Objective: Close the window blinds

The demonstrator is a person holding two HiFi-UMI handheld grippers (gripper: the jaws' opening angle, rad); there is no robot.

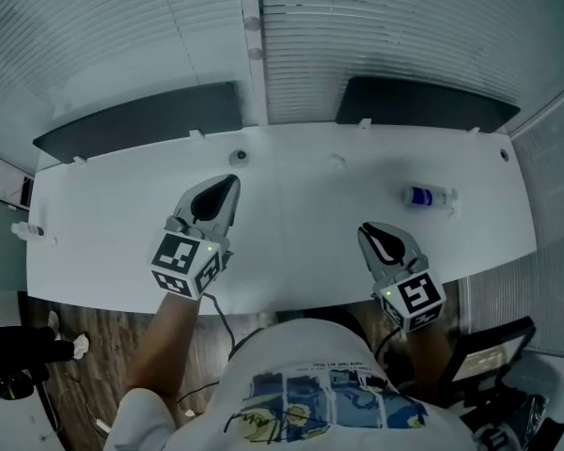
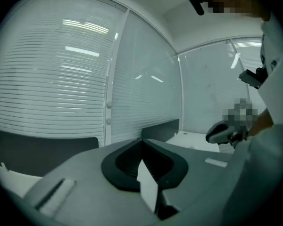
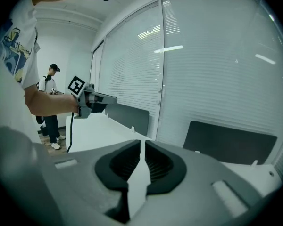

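Observation:
Slatted window blinds hang behind the white desk, with a second panel to the right of a window post. Their slats lie flat and pale in the left gripper view and the right gripper view. My left gripper is over the desk's middle left, shut and holding nothing. My right gripper hovers near the desk's front right, also shut with nothing in it. Both grippers are well short of the blinds. Each gripper shows in the other's view: the right, the left.
Two dark panels stand along the desk's far edge below the blinds. A small bottle lies on the desk at the right, and a small round fitting sits near the post. A person stands far off.

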